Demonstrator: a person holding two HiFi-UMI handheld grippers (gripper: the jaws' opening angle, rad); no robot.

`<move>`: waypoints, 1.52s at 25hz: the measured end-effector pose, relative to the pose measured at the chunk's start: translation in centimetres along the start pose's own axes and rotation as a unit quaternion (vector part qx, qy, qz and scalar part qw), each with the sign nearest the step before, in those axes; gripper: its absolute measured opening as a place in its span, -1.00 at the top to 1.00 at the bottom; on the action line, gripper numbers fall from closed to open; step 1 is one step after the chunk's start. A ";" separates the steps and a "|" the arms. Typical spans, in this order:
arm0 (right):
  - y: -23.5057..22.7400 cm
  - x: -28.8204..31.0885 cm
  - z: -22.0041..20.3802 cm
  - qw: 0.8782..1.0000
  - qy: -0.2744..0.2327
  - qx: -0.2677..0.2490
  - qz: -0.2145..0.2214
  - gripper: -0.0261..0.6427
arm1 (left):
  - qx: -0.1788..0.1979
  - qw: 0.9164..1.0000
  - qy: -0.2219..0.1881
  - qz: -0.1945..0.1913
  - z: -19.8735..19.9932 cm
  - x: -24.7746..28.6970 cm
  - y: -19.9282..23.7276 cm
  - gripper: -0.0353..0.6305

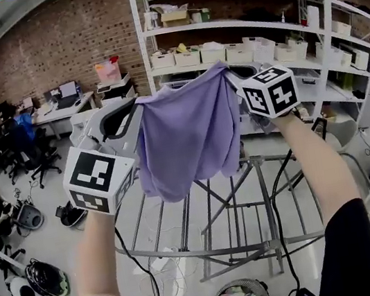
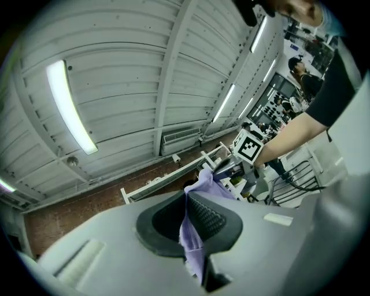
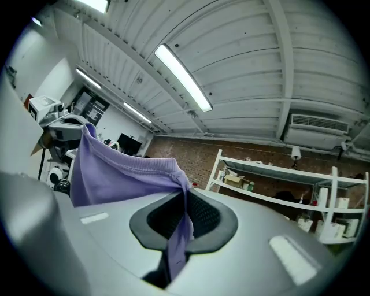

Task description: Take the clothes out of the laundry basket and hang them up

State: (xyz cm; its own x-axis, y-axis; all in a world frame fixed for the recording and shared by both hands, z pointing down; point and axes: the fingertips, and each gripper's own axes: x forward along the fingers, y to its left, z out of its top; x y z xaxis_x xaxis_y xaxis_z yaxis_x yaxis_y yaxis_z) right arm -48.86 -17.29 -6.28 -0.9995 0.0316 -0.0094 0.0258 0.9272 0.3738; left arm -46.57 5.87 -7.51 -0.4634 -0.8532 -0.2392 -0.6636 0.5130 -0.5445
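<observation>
1. Left gripper point(image 1: 130, 114): jaws shut tight on one top corner of the purple garment point(image 1: 190, 136). The cloth is pinched between the ribbed pads point(image 2: 209, 217).
2. Right gripper point(image 1: 233, 76): jaws clamped on the other top corner, at the ribbed hem.
3. Purple garment: held up in the air, spread between the two grippers. Its lower edge hangs free above the drying rack point(image 1: 237, 205).
4. Markings: black-and-white square patterns on the left cube point(image 1: 99, 179) and the right cube point(image 1: 270, 92). Print on the shelf boxes is too small to read.
5. Drying rack: grey metal bars, standing on the pale floor point(image 1: 49, 258), with dark cables trailing beneath.
6. Shelving unit point(image 1: 239, 50): white and open, loaded with pale bins and cartons. It stands against the red brick wall point(image 1: 47, 40).
7. Far left: desks point(image 1: 59, 108) with monitors, black office chairs point(image 1: 42, 157), and a pink container point(image 1: 107, 71) on a low cabinet.
8. Overhead: white ribbed ceiling point(image 3: 260, 52) with strip lights point(image 3: 182, 78); an air unit point(image 3: 318, 124) is mounted high on the wall.
</observation>
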 end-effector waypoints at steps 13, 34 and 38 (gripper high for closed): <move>9.6 8.0 -8.8 0.980 0.002 0.030 0.195 0.85 | -0.061 0.990 0.101 0.074 -6.1 -4.8 -9.1 0.86; 2.3 -1.5 -35.5 0.961 0.159 0.127 0.185 0.85 | -0.236 0.941 0.190 -0.147 -16.1 1.2 -39.2 0.86; 1.9 -3.3 -40.4 0.957 0.204 0.127 0.166 0.85 | -0.229 0.921 0.246 -0.198 -18.9 1.0 -44.5 0.86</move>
State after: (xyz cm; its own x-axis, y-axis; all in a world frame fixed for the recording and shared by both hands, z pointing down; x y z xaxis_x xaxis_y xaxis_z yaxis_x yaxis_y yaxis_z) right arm -46.36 -30.68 31.95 -0.8593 0.2391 0.4520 0.2948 0.9539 0.0557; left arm -28.63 -16.05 31.70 -0.2666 -0.8938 0.3605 -0.9637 0.2525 -0.0865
